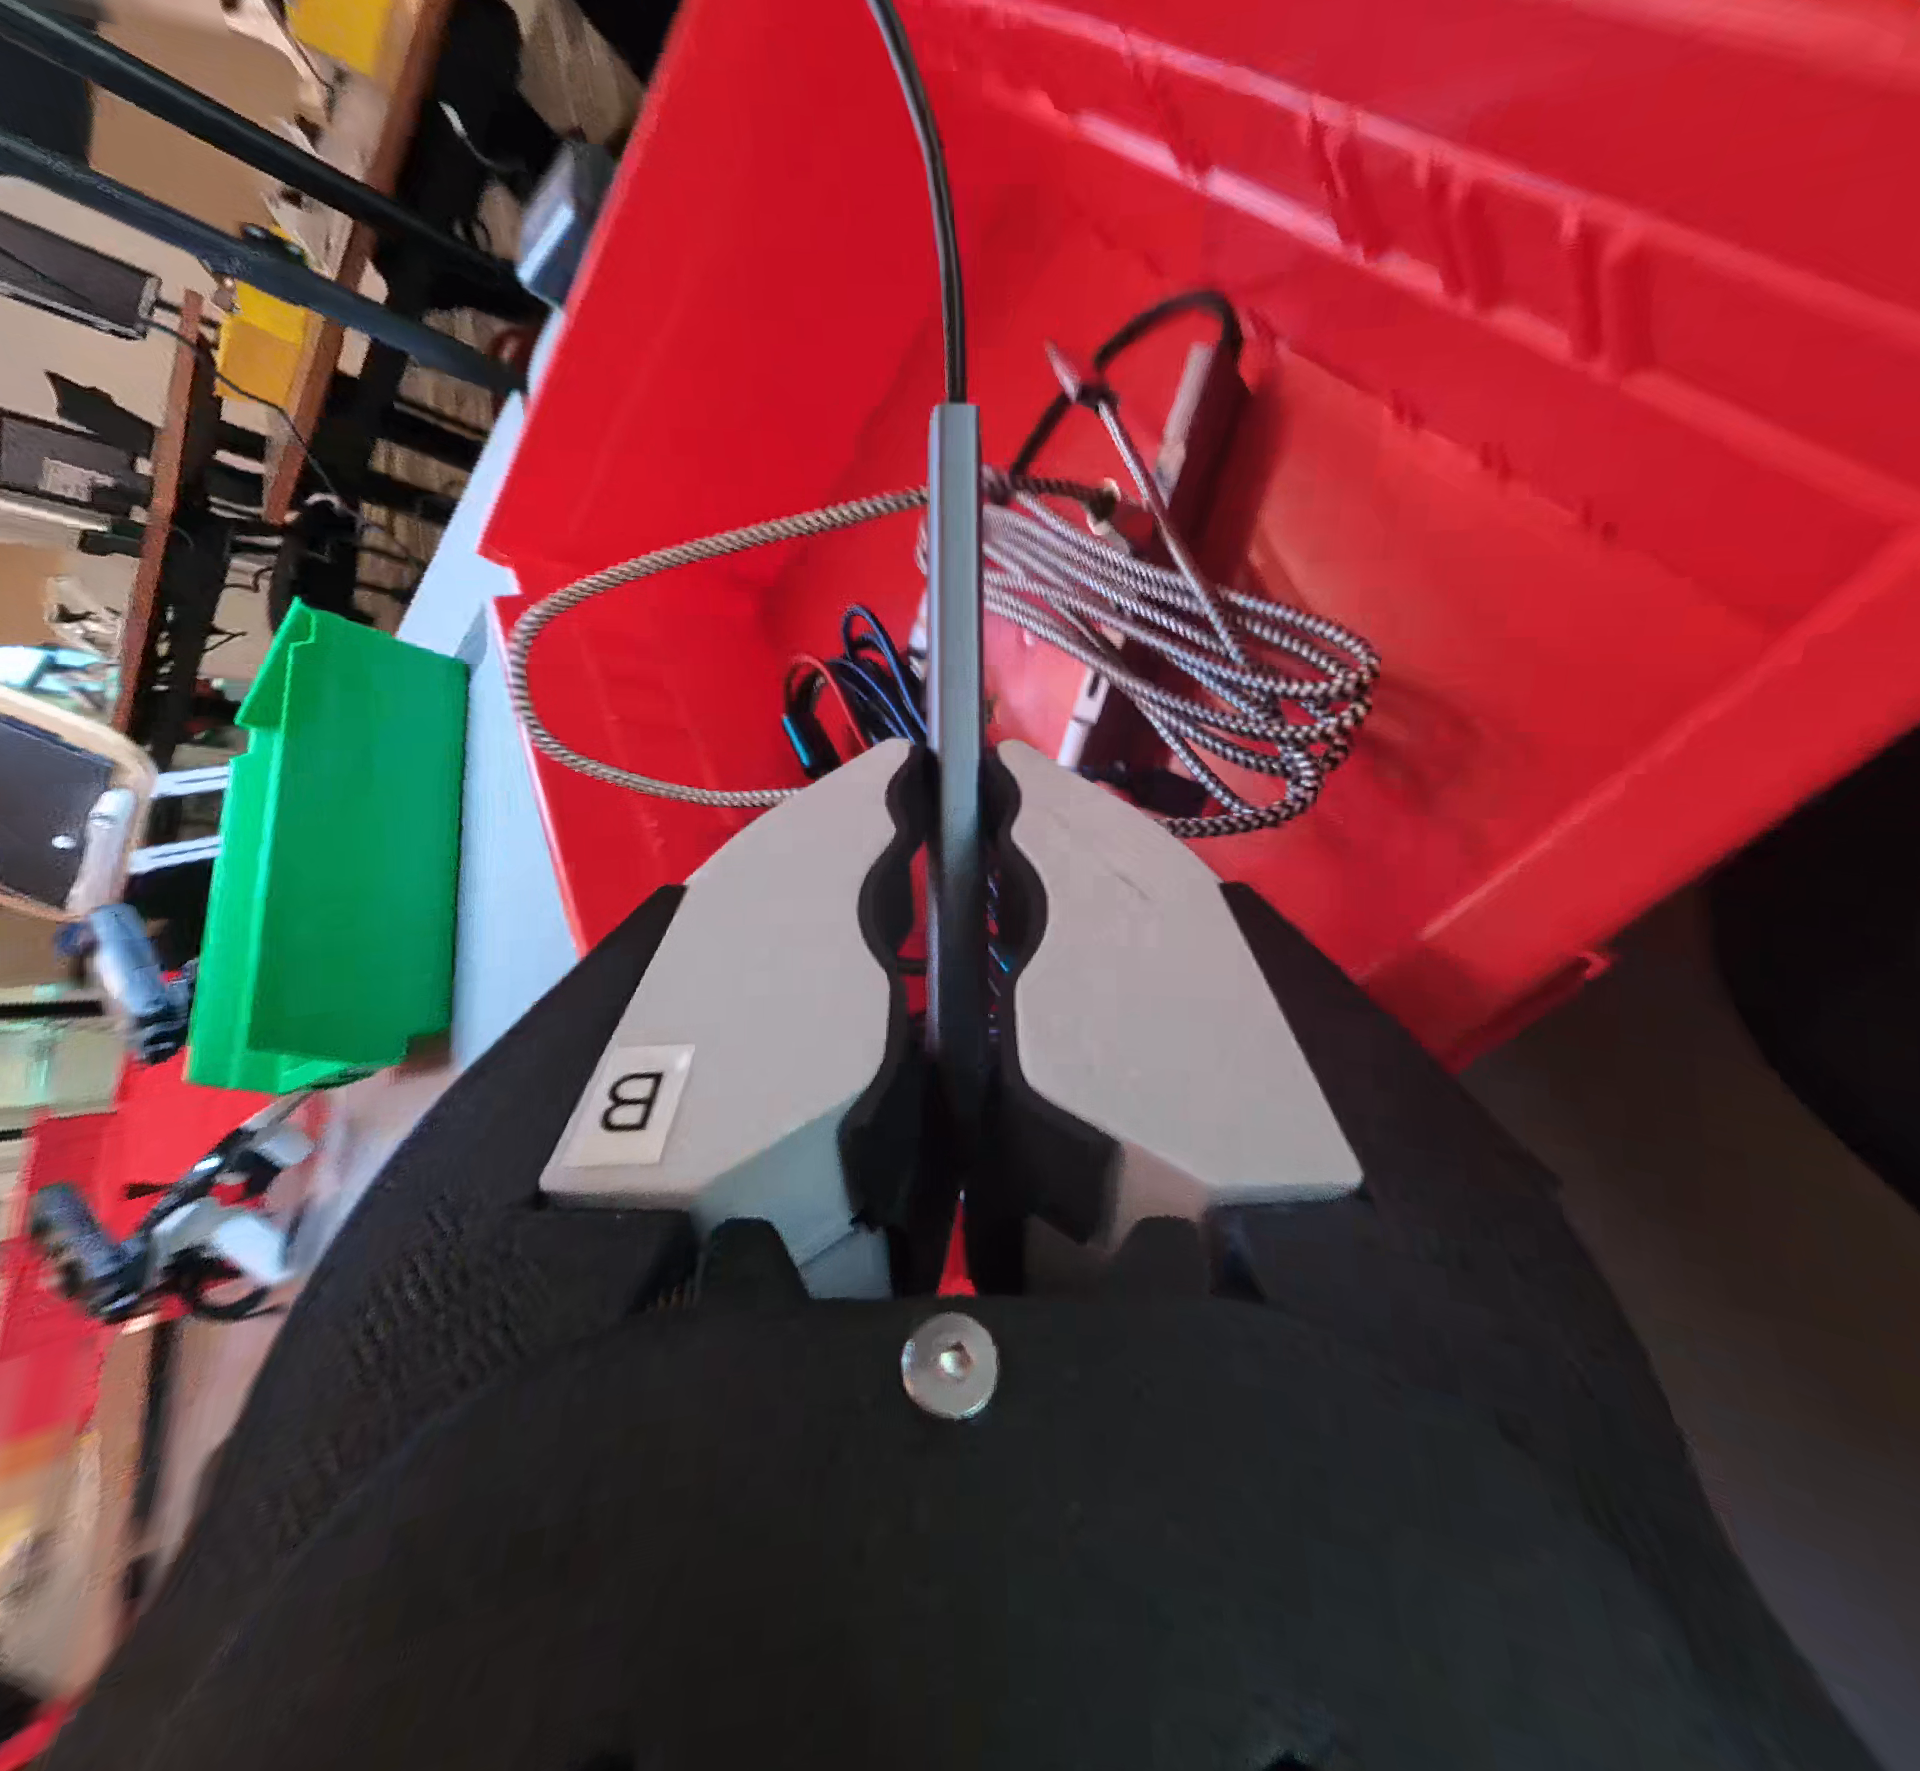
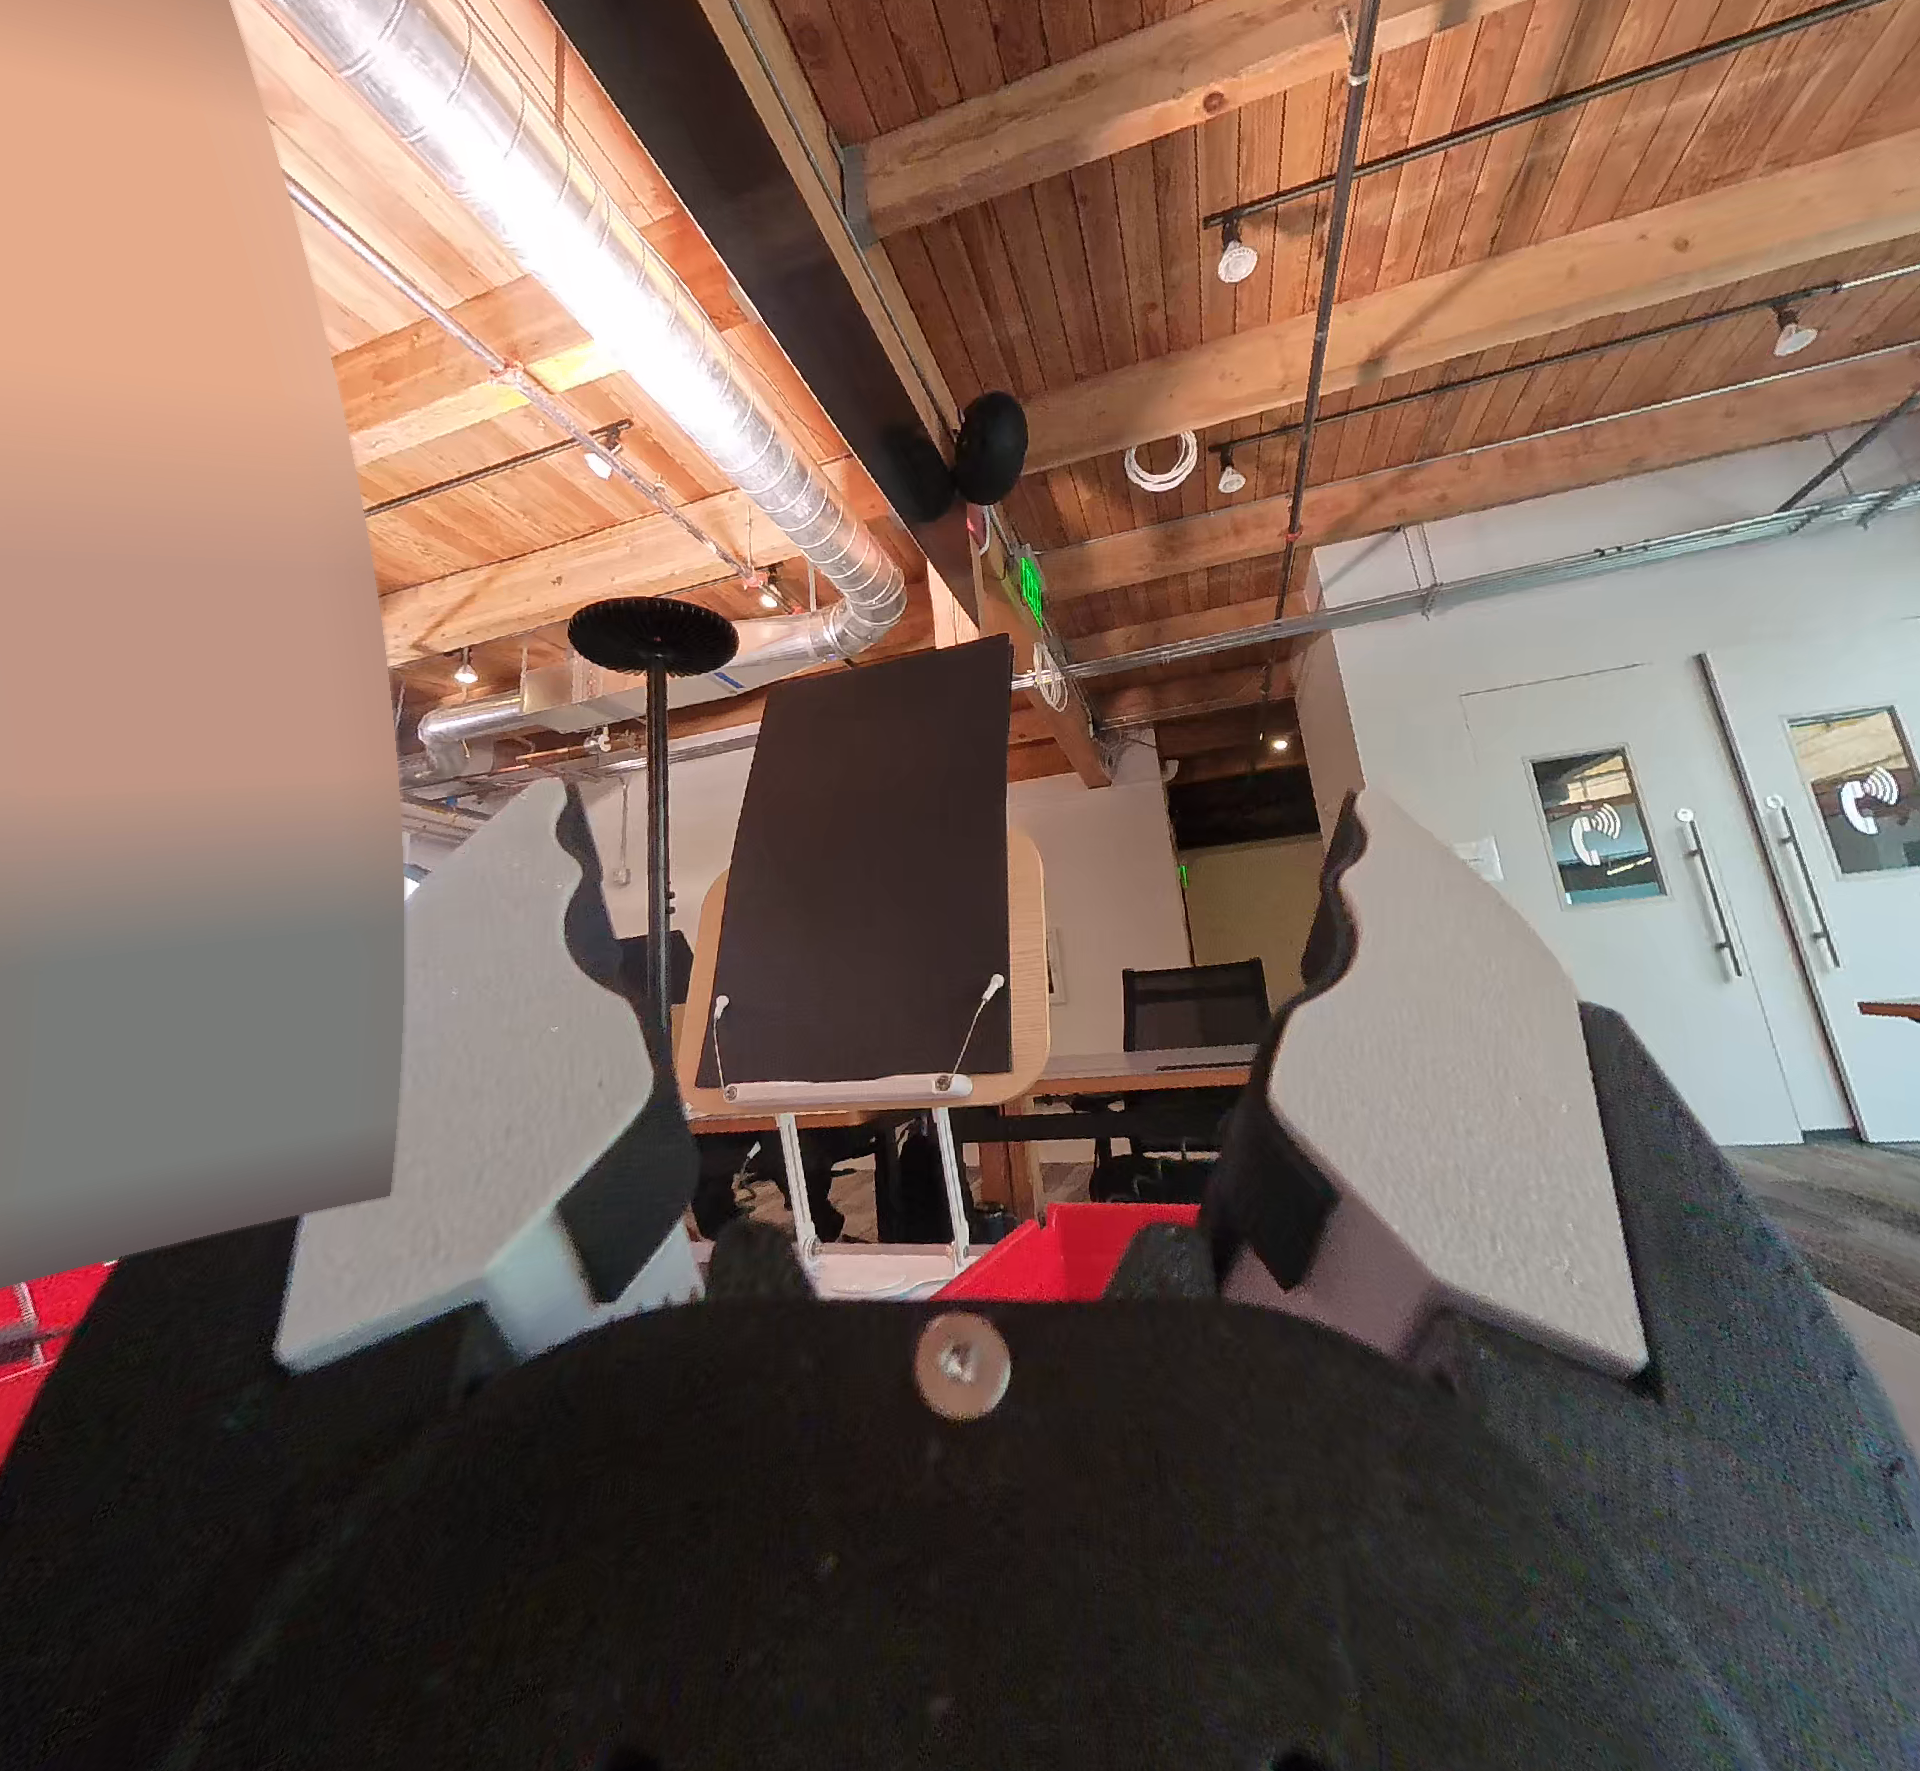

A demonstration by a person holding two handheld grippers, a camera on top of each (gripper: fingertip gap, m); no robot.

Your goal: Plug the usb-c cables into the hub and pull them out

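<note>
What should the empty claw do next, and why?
Probably swing the right claw down toward the red bin. It is open and empty, aimed at the ceiling, while the left claw already grips the grey hub edge-on above the bin, where the braided cable lies coiled, unplugged as far as I can see.

The left gripper (image 1: 956, 776) has its two grey fingers (image 1: 790, 942) closed to a narrow gap, with the black wavy inner pads pressed against both flat sides of a thin grey hub (image 1: 956, 599) held edge-on between them. The hub projects forward beyond the fingertips. The right gripper (image 2: 961, 828) is pitched upward toward the ceiling, its fingers (image 2: 499, 994) spread wide apart, with nothing between the pads.
</note>
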